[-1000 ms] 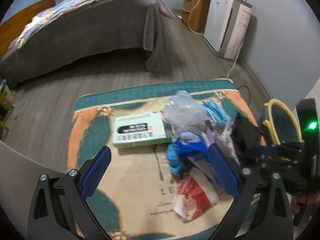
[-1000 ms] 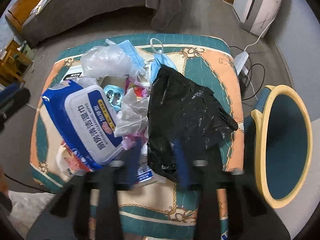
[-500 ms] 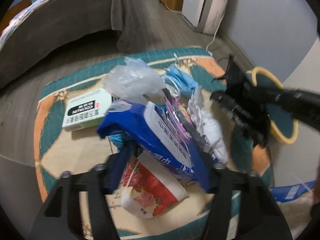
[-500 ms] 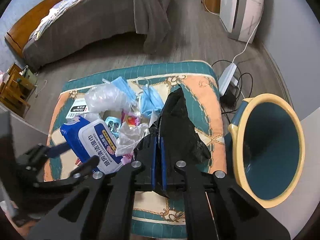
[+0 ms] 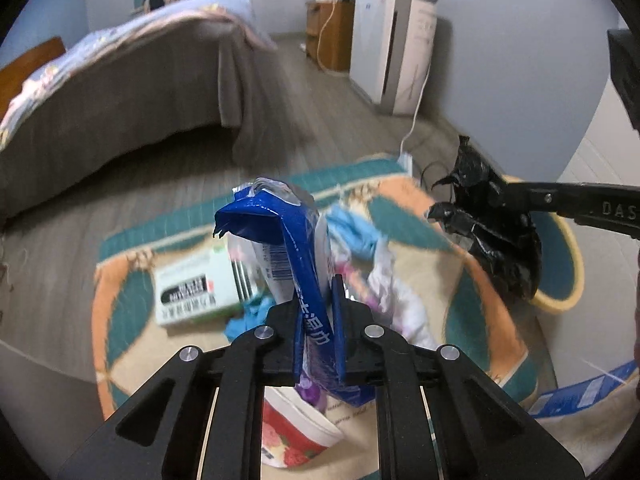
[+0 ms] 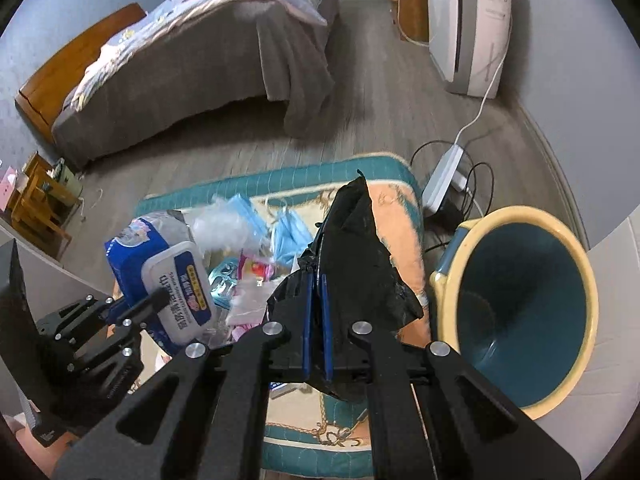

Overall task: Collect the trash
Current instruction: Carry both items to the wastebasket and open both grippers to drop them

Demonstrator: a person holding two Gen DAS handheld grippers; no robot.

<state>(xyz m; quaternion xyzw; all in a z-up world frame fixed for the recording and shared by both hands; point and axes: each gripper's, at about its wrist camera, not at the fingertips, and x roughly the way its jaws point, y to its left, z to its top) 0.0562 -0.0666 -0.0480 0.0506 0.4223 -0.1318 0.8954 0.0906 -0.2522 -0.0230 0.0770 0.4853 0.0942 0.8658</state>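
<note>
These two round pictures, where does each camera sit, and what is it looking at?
Left wrist view: sits on the left gripper, looking down along its fingers, shut on a blue wet-wipes pack; the right gripper's arm reaches in from the right side.
Right wrist view: sits on the right gripper, shut on a crumpled black plastic bag, facing the patterned teal rug and blue bin with yellow rim.
Shared: both show the wipes pack, bag, rug, bin and grey-covered bed.

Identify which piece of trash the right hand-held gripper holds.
The black plastic bag, clamped in the right hand-held gripper; the blue wipes pack is in the left one.
</note>
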